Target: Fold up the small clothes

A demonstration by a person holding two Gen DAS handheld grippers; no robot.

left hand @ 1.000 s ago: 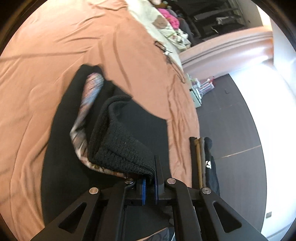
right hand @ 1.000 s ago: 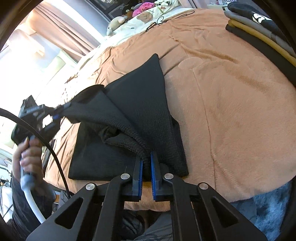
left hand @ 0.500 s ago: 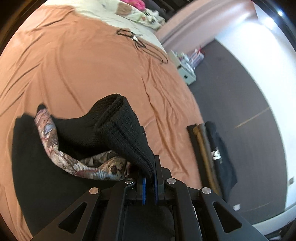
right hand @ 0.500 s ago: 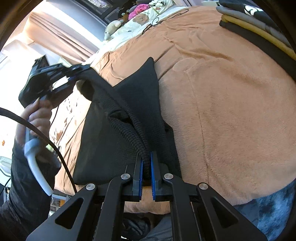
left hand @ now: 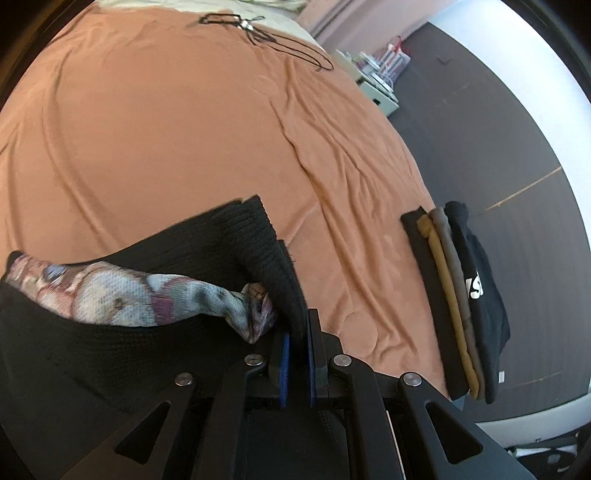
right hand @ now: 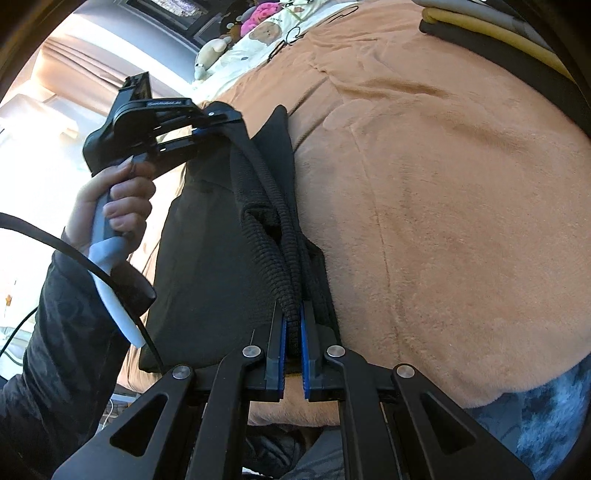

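Note:
A black knit garment (right hand: 221, 258) lies on the brown bedspread (right hand: 443, 203), one side lifted and drawn over the rest. My right gripper (right hand: 293, 317) is shut on its ribbed hem near the bed's front edge. My left gripper (left hand: 297, 334) is shut on the other end of that hem (left hand: 273, 266); in the right wrist view this left gripper (right hand: 214, 122) is held by a hand above the garment's far end. A floral patterned lining (left hand: 129, 295) shows inside the lifted fold.
A stack of folded clothes (left hand: 458, 295) lies at the bed's right edge, also seen as folded clothes (right hand: 498, 33) at the top right. Black cords (left hand: 266, 33), a pillow and soft toys (right hand: 255, 26) sit at the far end. Dark floor (left hand: 498, 129) lies beyond.
My left gripper has swung across with the hem toward the right side of the bed, folding the lifted side over the garment. My right gripper has stayed nearly still, holding its end.

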